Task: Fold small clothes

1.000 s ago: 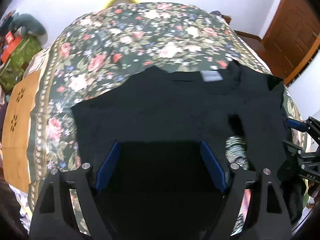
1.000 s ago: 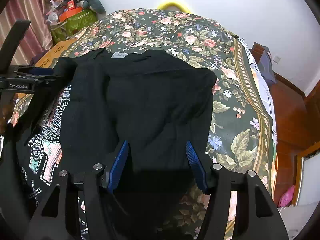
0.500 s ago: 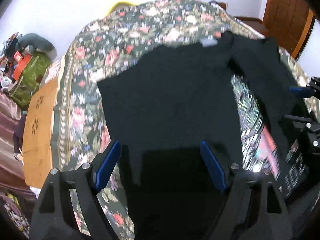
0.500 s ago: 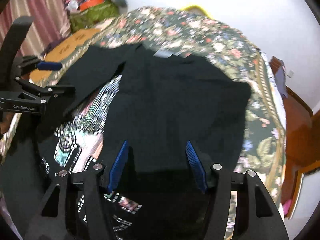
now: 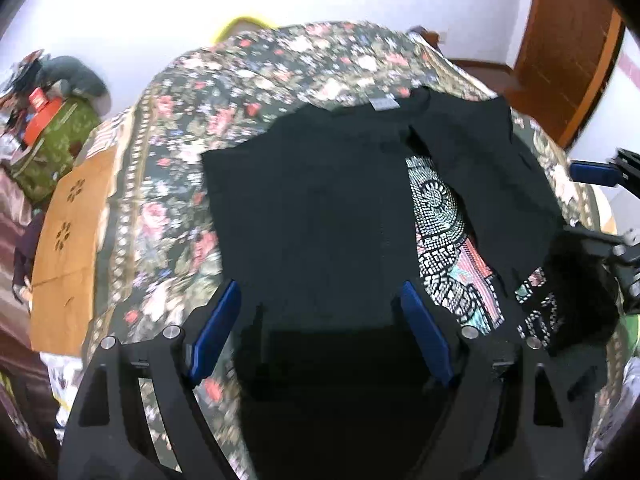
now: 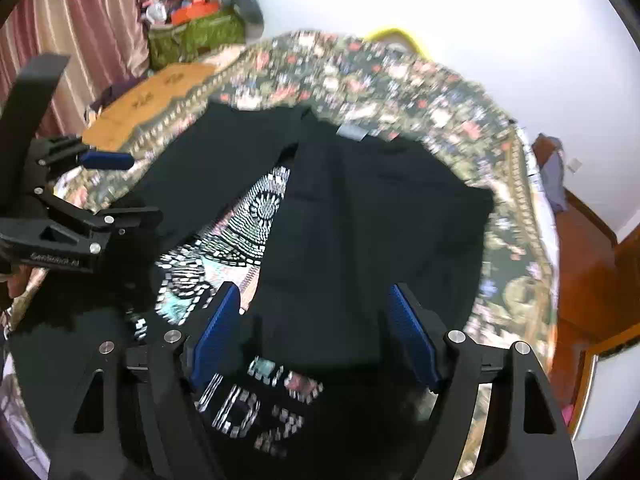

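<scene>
A black T-shirt (image 5: 320,208) lies on the floral bedspread (image 5: 172,184), both side panels folded inward so a strip of its dotted print (image 5: 440,216) shows between them. It also shows in the right wrist view (image 6: 372,224), with the print (image 6: 248,232) at left. My left gripper (image 5: 320,332) is open above the shirt's near hem, holding nothing. My right gripper (image 6: 312,332) is open above the hem on the other side, also empty. Each gripper appears at the edge of the other's view.
A wooden board (image 5: 68,248) lies along the bed's left side. A green bag with clutter (image 5: 52,144) stands beyond it. A wooden door (image 5: 568,44) and floor are to the right. A yellow rim (image 5: 244,26) shows behind the bed.
Both grippers have lifted and drawn back from the shirt. The views tilted up, and the printed strip between the folded panels came into view.
</scene>
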Demonstrator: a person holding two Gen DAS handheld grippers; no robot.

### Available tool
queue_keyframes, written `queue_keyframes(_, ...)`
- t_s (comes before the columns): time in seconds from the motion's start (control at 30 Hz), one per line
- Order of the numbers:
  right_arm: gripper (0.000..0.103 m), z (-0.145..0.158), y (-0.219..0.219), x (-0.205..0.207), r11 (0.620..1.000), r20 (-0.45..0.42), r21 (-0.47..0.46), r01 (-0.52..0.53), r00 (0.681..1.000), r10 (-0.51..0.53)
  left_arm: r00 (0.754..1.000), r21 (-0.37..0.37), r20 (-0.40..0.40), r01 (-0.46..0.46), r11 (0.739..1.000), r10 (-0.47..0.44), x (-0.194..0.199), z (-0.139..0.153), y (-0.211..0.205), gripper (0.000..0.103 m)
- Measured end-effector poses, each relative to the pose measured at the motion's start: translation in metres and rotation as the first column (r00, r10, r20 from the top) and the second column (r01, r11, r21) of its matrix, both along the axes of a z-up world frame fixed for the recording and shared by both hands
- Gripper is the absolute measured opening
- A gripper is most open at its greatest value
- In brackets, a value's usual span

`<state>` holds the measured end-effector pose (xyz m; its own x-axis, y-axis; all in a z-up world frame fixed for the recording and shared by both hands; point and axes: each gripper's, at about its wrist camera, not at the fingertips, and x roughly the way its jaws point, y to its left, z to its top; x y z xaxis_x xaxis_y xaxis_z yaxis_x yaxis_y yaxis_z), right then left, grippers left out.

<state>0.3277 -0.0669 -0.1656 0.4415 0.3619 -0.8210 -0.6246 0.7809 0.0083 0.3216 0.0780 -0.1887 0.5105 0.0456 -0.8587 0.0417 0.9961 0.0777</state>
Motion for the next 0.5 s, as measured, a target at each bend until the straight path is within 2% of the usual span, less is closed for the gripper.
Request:
queue_keyframes(0.13, 0.075, 0.022, -0.029, -0.024, 0.997, 0.02, 0.049, 0.052, 0.998, -0.053, 0.999, -0.011, -0.003, -0.053, 0.999, 0.053, -0.024, 0.008, 0.018, 0.082)
queue_keyframes(0.23, 0.076, 0.022, -0.053, -0.045, 0.993, 0.004, 0.065, 0.096, 0.995, -0.096, 0.994, -0.018, -0.028, -0.107, 0.994, 0.107, -0.045, 0.001, 0.036, 0.082)
queue_keyframes(0.4, 0.076, -0.008, -0.083, -0.067, 0.983, -0.075, 0.054, 0.173, 0.983, -0.169, 0.978, -0.044, -0.109, -0.181, 0.983, 0.175, -0.076, -0.025, 0.059, 0.082)
queue_keyframes(0.5, 0.076, -0.035, -0.1, -0.073, 0.971, -0.147, 0.049, 0.233, 0.964, -0.224, 0.971, -0.107, -0.147, -0.205, 0.973, 0.188, -0.096, -0.04, 0.066, 0.083)
